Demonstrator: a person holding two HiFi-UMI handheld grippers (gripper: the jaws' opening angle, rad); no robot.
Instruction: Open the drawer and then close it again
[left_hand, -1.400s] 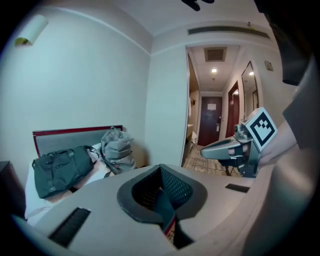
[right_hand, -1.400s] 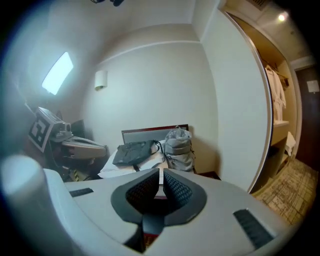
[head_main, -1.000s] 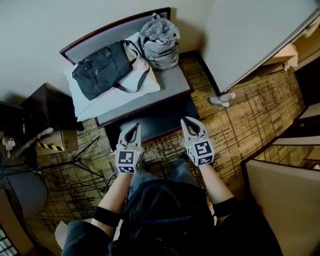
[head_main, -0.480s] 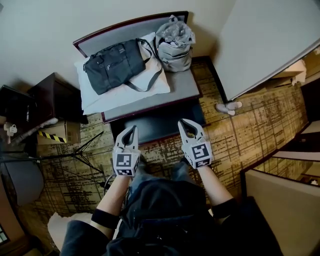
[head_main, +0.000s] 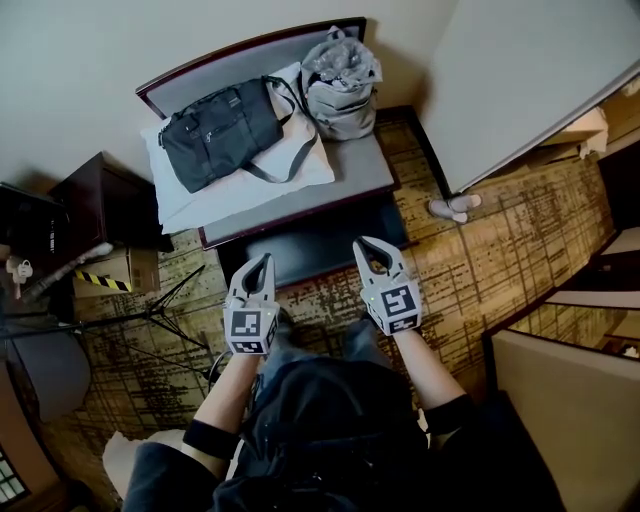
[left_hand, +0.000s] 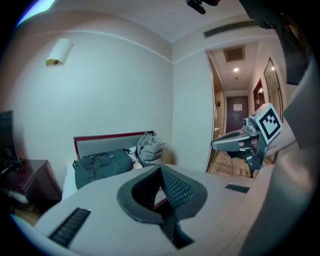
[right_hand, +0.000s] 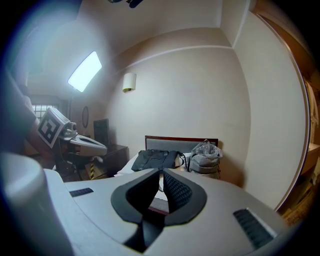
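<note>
L gripper (head_main: 262, 264) & R gripper (head_main: 370, 246) are side by side, both w/ jaws pinched together, nothing btwn. Dark drawer front (head_main: 320, 248) sits at 12 o'clock, untouched, under grey padded wood-framed bench (head_main: 355, 165). Black duffel bag (head_main: 215, 130) lies at 11, grey backpack (head_main: 340, 80) at 1.

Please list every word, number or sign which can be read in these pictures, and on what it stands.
No words or numbers can be read.
Marker cubes: square patterns only, no letters.
Cardboard box: yellow-black stripes, no print.
Pale sheet on corridor door: too small to read.
</note>
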